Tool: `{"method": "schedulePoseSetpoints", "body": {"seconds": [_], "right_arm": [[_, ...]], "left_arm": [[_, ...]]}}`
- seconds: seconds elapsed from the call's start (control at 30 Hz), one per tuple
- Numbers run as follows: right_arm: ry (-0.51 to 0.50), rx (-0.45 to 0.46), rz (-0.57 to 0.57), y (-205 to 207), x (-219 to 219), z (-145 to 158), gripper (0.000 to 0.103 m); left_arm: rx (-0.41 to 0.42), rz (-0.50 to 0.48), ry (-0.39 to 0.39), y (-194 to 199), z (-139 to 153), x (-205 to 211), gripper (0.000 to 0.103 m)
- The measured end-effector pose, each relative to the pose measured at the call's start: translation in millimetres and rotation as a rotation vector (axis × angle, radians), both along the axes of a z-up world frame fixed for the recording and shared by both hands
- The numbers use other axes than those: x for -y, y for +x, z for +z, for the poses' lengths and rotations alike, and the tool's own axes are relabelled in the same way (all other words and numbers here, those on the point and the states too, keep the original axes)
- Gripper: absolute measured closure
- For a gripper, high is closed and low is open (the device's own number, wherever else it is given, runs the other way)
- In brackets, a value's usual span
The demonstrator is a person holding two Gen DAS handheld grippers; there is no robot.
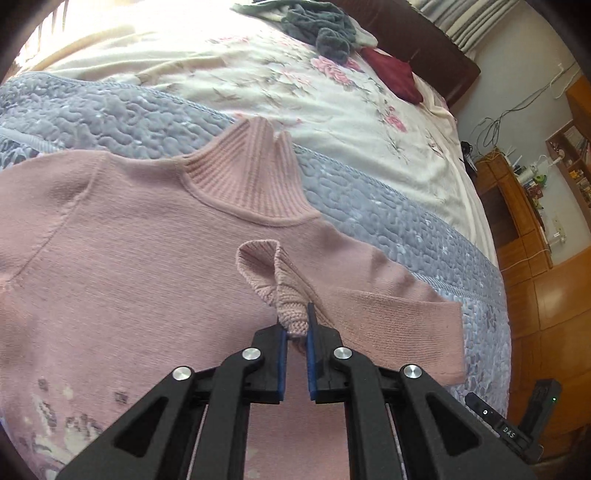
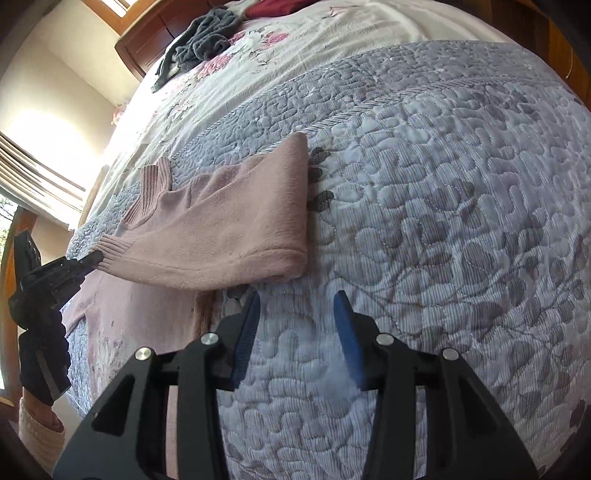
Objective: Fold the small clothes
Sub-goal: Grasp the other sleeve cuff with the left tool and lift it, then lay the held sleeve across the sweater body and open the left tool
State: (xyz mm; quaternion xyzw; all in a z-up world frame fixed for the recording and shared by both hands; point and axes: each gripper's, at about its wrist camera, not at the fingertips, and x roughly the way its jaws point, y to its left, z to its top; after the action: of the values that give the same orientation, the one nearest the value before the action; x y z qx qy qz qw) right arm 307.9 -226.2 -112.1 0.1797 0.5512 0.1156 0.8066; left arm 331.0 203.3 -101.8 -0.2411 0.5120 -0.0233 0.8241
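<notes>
Bare quilt [image 2: 443, 206] ahead and right of open right claw [image 2: 297, 314]; folded sweater [image 2: 236, 229] blocking ahead-left.

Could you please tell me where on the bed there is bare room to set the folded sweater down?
The grey quilt is bare to the right of the pink sweater, under and beyond the open right gripper. The floral sheet is free between quilt and headboard pile. It is crowded near the grey clothes and red garment, and where the left gripper pinches the cuff.
</notes>
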Motion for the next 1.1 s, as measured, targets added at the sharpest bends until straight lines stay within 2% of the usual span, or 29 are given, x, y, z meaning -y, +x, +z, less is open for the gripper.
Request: {"method": "schedulePoseSetpoints", "body": {"seconds": [0.17,0.4,0.53,0.63,0.77,0.8,0.83,0.93,1.0,1.1], "right_arm": [[0.063,-0.044,0.009,24.1,-22.4,-8.8,0.058],[0.123,-0.121,0.042,51.3,-61.3,-28.2,0.056],[0.139,-0.132,0.060,54.8,-77.3,-33.1,0.056],[0.150,-0.144,0.079,55.8,-87.2,-36.8,0.056],[0.145,-0.150,0.093,54.9,-94.8,-40.7,0.057],[0.138,-0.153,0.089,54.6,-95.4,-42.7,0.063],[0.134,-0.160,0.087,56.4,-97.5,-45.5,0.073],[0.076,-0.185,0.072,56.9,-99.1,-56.2,0.079],[0.041,-0.175,0.084,55.2,-103.8,-57.6,0.079],[0.014,-0.173,0.097,53.9,-107.3,-54.6,0.078]], "left_arm": [[0.012,0.088,0.073,-7.9,7.9,-63.3,0.095],[0.016,0.187,0.111,-12.7,7.3,-127.3,0.095],[-0.010,0.245,0.122,-15.6,-5.6,-156.3,0.095],[-0.033,0.262,0.181,-16.3,-20.3,-167.7,0.095],[-0.070,0.292,0.195,-17.3,-41.8,-175.9,0.095],[-0.080,0.284,0.203,-16.1,-46.5,-174.3,0.095],[-0.094,0.265,0.227,-13.7,-51.2,-170.5,0.095],[-0.115,0.215,0.304,-9.7,-61.5,-160.9,0.094],[-0.115,0.210,0.297,-10.9,-62.6,-162.5,0.091],[-0.110,0.226,0.246,-18.3,-54.0,-171.8,0.086]]}}
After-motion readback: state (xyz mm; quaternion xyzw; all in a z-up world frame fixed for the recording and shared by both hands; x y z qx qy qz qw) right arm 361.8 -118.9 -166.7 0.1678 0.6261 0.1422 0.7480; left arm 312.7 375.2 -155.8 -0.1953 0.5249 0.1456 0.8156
